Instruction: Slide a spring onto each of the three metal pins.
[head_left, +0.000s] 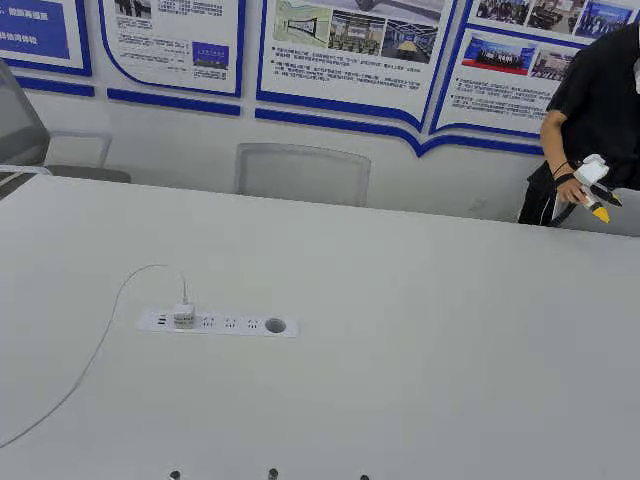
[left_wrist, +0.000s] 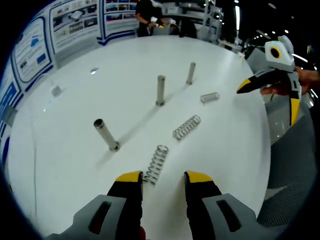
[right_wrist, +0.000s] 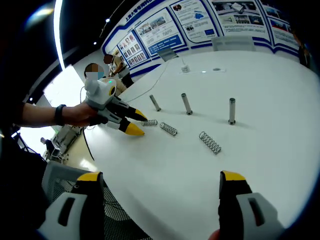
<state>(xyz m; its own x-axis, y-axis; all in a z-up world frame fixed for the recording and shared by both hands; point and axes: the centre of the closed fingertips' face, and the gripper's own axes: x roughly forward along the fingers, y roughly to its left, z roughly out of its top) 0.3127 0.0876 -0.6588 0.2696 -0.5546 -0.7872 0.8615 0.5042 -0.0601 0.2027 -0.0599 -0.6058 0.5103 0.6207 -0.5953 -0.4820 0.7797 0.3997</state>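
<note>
At bottom centre the left gripper (left_wrist: 164, 177) stands open and empty, the nearest spring (left_wrist: 156, 163) lying just ahead between its tips. The right gripper (right_wrist: 160, 176) gapes wide, empty; the middle pin (right_wrist: 186, 104) of 3 stands upper centre.

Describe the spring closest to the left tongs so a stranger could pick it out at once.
On the white table, find the row of three metal pins. The spring lying flat just ahead of the left tongs, nearly between their yellow tips, is the one; the other two springs lie farther away.
</note>
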